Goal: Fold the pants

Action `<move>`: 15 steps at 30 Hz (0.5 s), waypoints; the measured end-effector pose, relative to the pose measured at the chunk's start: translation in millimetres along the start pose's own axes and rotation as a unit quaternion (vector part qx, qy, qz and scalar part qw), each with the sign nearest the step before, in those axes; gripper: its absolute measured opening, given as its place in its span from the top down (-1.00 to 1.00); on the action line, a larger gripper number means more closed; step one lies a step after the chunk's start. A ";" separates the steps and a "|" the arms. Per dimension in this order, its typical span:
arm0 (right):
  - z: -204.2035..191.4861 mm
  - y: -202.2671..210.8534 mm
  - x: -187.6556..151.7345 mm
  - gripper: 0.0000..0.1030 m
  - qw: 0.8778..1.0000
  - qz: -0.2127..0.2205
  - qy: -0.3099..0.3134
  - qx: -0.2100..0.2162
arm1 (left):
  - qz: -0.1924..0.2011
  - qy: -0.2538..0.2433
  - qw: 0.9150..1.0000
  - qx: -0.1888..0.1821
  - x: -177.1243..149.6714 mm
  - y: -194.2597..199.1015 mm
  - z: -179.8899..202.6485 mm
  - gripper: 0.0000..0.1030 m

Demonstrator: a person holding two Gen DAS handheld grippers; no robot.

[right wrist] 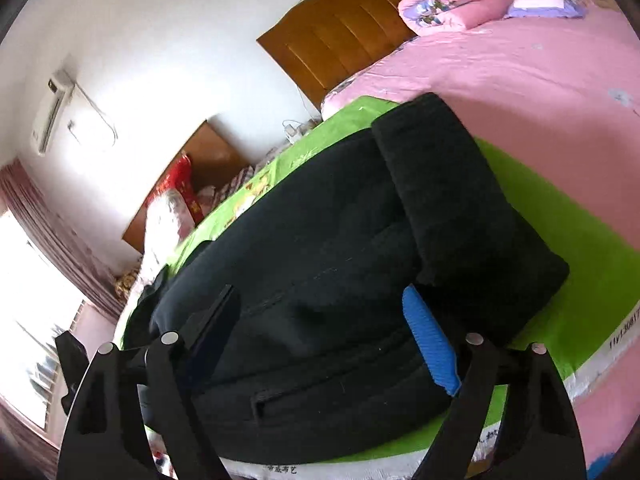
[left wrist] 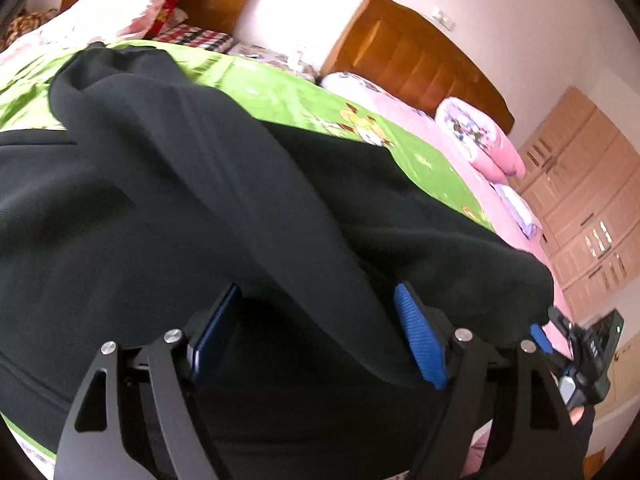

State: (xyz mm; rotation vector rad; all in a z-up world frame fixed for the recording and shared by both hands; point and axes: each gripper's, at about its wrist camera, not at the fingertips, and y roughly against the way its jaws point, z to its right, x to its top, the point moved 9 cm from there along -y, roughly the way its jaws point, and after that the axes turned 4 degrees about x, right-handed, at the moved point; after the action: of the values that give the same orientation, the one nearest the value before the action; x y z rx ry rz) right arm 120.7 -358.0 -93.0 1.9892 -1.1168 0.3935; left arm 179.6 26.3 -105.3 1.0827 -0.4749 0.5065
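Black pants lie on the green sheet of a bed, one part folded back over the rest; the sheet covers a pink bedspread; left tool released, jaws standing wide, a raised fold of the fabric between the blue pads but not pinched; right tool released likewise, jaws wide just over the near part of the pants; wooden headboard at the far wall.
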 end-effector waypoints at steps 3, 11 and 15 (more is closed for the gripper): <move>9.2 19.6 0.7 -0.53 1.000 0.015 -0.004 -0.017 | 0.000 0.018 1.000 -0.005 5.6 3.5 -10.7 -0.57; 41.4 26.7 13.5 -0.52 0.998 0.044 0.008 -0.036 | -0.009 0.025 1.000 -0.012 8.7 0.9 -12.5 -0.68; 52.4 31.9 10.7 -0.52 0.998 0.018 0.011 -0.056 | -0.015 0.032 0.999 -0.022 11.0 3.6 -10.0 -0.69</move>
State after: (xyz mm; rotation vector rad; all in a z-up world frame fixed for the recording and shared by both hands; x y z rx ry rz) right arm 94.8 -413.6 -103.8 1.8641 -1.1376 0.3628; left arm 187.3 38.5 -100.2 1.0267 -0.4116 0.4995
